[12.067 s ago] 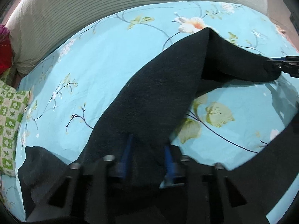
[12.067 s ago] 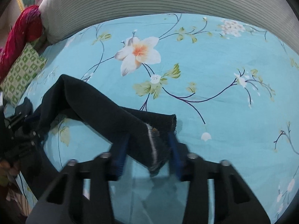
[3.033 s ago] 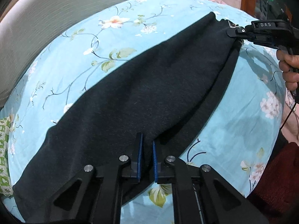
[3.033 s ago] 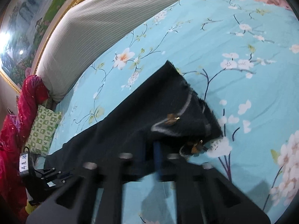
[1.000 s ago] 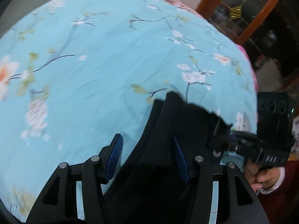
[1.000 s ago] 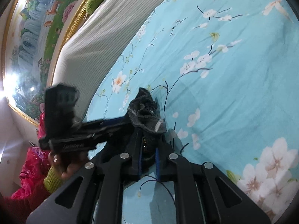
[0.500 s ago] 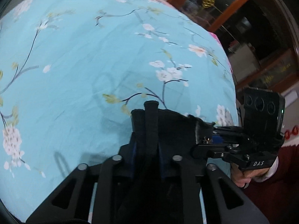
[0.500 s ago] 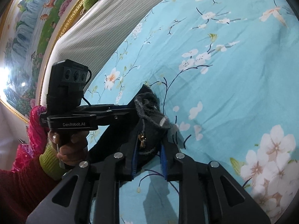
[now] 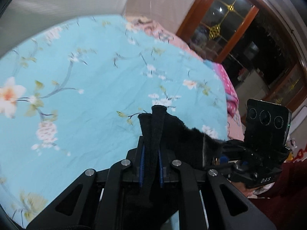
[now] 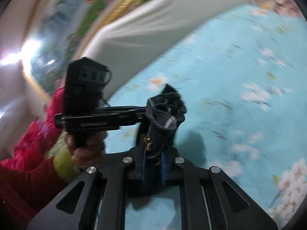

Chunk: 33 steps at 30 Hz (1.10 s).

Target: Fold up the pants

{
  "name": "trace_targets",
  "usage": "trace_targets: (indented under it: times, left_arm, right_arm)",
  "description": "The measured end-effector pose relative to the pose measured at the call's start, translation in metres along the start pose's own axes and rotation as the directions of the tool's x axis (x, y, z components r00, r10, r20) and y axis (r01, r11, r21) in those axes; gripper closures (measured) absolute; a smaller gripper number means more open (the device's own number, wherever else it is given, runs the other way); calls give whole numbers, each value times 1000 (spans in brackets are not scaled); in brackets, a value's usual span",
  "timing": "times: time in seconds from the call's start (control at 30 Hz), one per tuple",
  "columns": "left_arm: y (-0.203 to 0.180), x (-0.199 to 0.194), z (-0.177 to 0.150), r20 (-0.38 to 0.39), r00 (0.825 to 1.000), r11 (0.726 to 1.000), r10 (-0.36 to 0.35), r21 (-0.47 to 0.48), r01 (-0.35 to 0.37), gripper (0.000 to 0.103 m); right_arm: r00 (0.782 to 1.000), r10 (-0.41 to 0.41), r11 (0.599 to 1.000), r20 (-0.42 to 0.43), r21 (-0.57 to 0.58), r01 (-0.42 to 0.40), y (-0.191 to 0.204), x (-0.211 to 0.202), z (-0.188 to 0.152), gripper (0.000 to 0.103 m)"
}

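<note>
Pants (image 9: pixel 153 130) are bunched between the blue pads of my left gripper (image 9: pixel 150 169), whose jaws are closing on a thick roll of the dark cloth so it cannot slip while I am lifting it. My right gripper (image 10: pixel 153 167) is closing too, pinching the neighbouring edge of the same garment, where a small brass fitting is hanging just above its pads; through the blur I take it for a zip pull, though I cannot be sure. I am holding both grippers close side by side, the cloth stretching short between them, so the end stays even for the fold. Floral bedsheet (image 9: pixel 86 95) is lying ahead of and below both grippers, with the rest of the pants hanging beneath, out of sight.
</note>
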State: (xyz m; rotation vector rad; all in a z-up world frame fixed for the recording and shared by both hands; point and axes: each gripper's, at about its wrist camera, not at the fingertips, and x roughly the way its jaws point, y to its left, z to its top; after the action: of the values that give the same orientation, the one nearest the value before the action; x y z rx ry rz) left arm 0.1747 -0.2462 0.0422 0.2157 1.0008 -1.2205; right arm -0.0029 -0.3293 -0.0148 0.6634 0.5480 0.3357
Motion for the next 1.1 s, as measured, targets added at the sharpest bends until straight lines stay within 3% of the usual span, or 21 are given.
trace_targets:
  times: [0.17,0.33,0.67,1.1]
  left_arm:
    - [-16,-52,-25,80,993,997,82,-7,-82,94]
    - [-6,-90,-62,119,982,988,145,-66,-138,94]
    - [40,-119,-140,159,964,952,212,-258,-167,94]
    - [61,-118,-190,125,945,890,304,-391,-234,92]
  right_arm:
    - [989,149,988,-15,-42,-149,31,10,-1,90]
    - [974,220,971,-62,-85,-225,60,34,-14,90]
    - [962,212,964,-169,-124,-235,93,84,-48,90]
    - [941,152,957,-304,-191,-216,112,124,-82,87]
